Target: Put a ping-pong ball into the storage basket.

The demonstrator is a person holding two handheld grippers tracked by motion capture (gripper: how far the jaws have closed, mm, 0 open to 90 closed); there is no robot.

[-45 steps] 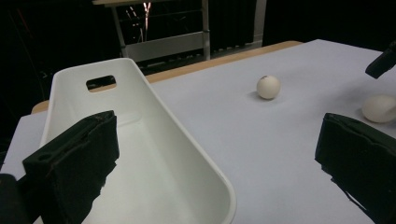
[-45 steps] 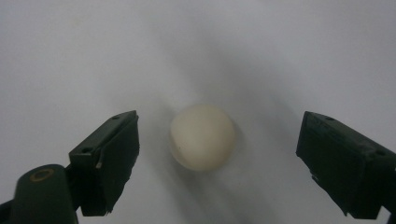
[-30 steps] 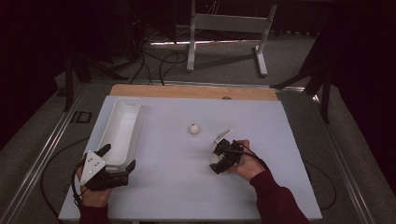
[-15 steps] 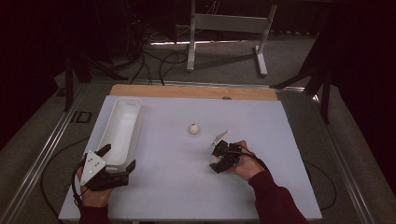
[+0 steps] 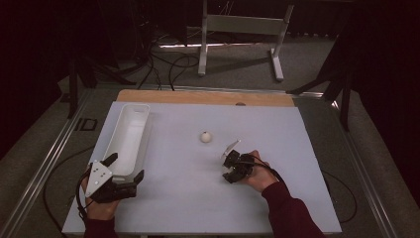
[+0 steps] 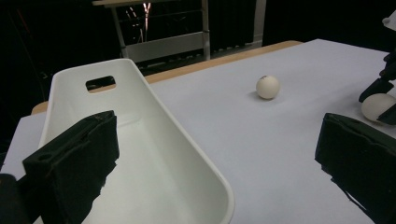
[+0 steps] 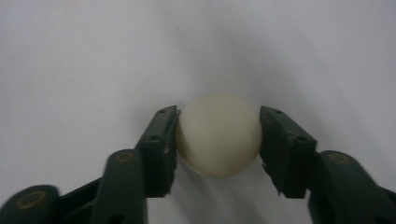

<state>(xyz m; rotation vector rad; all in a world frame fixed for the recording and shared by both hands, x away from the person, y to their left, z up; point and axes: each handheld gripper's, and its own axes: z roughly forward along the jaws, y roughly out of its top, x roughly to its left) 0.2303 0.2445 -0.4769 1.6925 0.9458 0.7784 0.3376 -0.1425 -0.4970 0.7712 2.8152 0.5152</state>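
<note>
My right gripper [image 7: 218, 113] is shut on a white ball [image 7: 218, 135]; its jaws have just been closing and both pads now press the ball's sides just above the white table. In the high view this right gripper [image 5: 229, 167] sits right of centre. The held ball [image 6: 377, 106] also appears at the right edge of the left gripper view. A second white ball [image 5: 205, 137] lies loose near the table's middle, also seen as a ball [image 6: 267, 87] farther off. My left gripper [image 5: 126, 166] stands open and empty at the near end of a long white tray [image 5: 144, 130].
The white tray [image 6: 187, 135] has a handle slot at its far end and nothing in it. The white table top [image 5: 297, 148] ends in a wooden strip [image 5: 208, 97] at the back. Beyond it are a metal frame [image 5: 242, 29] and cables on the floor.
The right gripper's jaws have drawn together on the ball. Both hands stay where they were, and the loose ball has not moved.
</note>
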